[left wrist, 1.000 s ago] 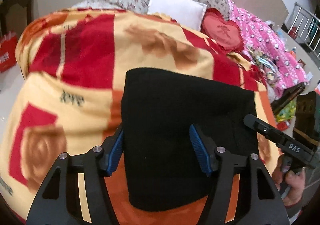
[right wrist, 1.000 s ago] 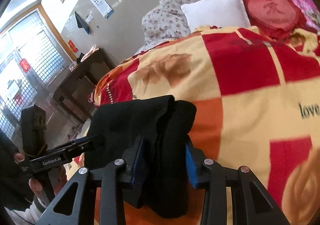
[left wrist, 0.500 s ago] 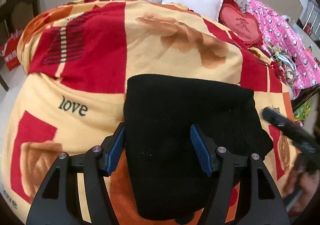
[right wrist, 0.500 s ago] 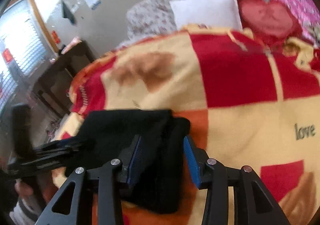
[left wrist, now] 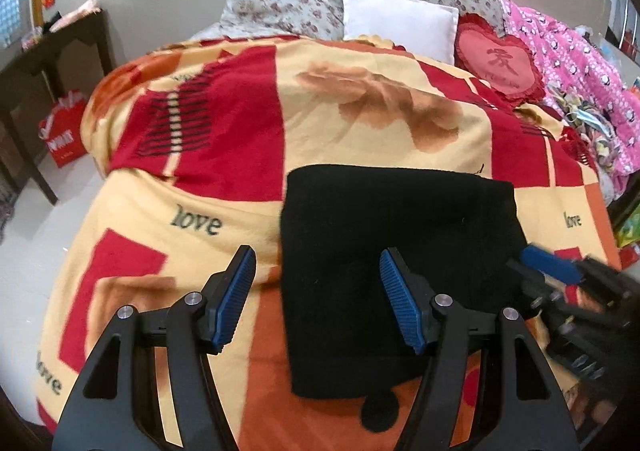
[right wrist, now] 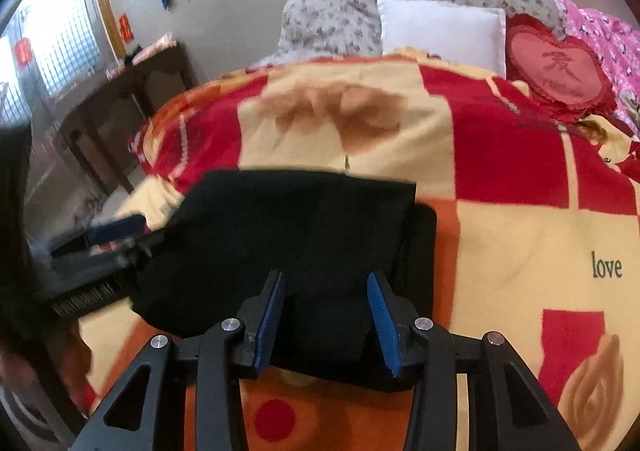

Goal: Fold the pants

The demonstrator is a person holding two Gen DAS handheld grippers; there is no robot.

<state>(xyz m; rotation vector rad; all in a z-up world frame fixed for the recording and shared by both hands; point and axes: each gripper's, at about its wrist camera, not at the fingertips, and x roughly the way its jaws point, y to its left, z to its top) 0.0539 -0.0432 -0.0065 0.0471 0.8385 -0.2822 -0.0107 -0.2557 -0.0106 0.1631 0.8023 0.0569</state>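
The folded black pants (left wrist: 396,251) lie on the blanket (left wrist: 208,179). Left gripper (left wrist: 316,297) and right gripper (right wrist: 326,321) have jaws released; only the right wrist view shows the pants' stacked right edge.

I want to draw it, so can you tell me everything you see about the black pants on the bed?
The black pants are folded into a thick, flat, roughly rectangular bundle of soft, fuzzy-looking cloth. In the right wrist view a lower layer sticks out along the right edge. They lie on the red, yellow and orange blanket. The left gripper and right gripper are open, and neither grips them.
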